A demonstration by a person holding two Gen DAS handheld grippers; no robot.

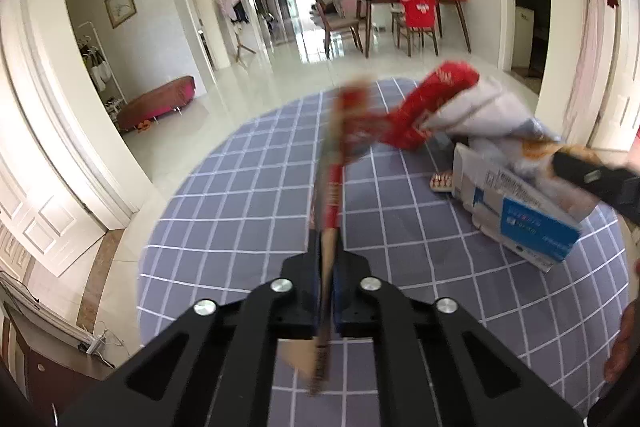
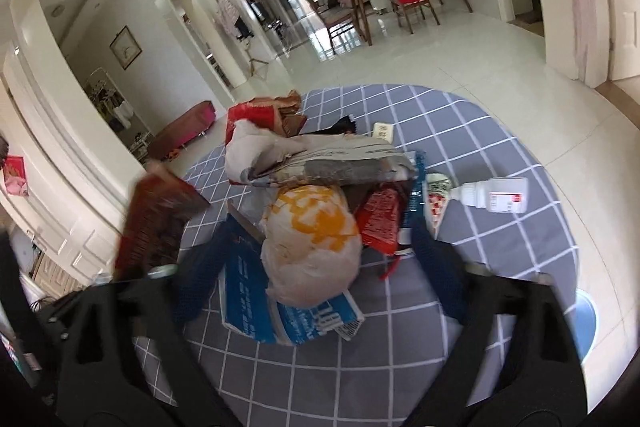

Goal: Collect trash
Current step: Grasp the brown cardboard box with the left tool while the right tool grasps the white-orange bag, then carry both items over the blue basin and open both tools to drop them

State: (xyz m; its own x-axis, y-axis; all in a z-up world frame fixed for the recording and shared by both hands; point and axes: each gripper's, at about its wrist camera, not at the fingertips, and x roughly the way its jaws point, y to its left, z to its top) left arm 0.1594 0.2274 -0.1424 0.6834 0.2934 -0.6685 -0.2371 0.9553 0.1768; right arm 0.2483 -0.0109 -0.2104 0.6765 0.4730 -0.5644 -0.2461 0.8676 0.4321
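My left gripper (image 1: 329,259) is shut on a flat red and brown wrapper (image 1: 333,187), held edge-on above the grey checked tablecloth (image 1: 248,211); the same wrapper shows blurred at the left of the right wrist view (image 2: 156,219). My right gripper (image 2: 320,239) is closed around a blue and white cardboard box (image 2: 256,311) stuffed with trash: a white and orange plastic bag (image 2: 316,243), a grey paper bag (image 2: 320,163), red wrappers (image 2: 380,223). The box also shows in the left wrist view (image 1: 520,215), with a red packet (image 1: 432,107) sticking out.
A white bottle (image 2: 496,195) lies on the tablecloth to the right of the box. A small white packet (image 2: 383,131) lies behind it, and a red-patterned piece (image 1: 442,183) beside the box. A blue disc (image 2: 586,319) sits at the right edge. Dining table and chairs (image 1: 416,15) stand far behind.
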